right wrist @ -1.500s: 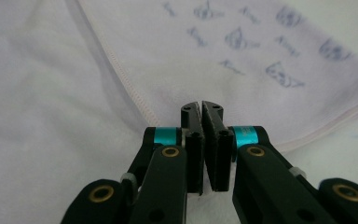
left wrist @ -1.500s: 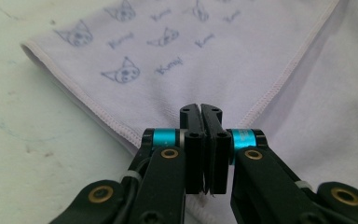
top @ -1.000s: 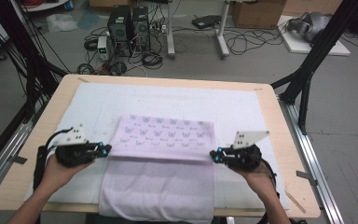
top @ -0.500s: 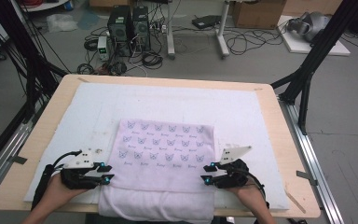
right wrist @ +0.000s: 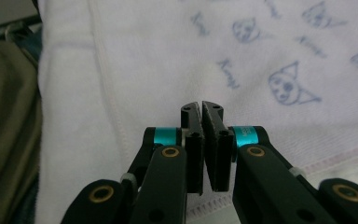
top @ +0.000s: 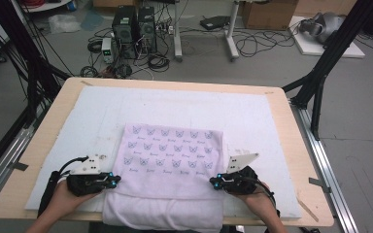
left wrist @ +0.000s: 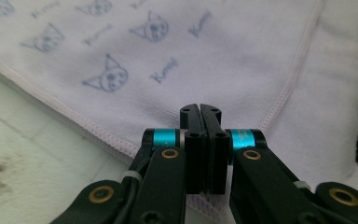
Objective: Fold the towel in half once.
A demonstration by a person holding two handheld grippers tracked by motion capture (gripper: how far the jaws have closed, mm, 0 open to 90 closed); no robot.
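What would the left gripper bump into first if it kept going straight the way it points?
Probably the towel: the shut left gripper points across its cat-printed cloth, seemingly already at its edge, though depth is unclear.

the high view looks forward and down on the whole table (top: 291,145) from above. both gripper views sit close over the towel (top: 170,165), sharing its printed cloth.

Wood table (top: 43,131) w/ white mat (top: 97,111); printed towel (top: 170,160) atop mat.
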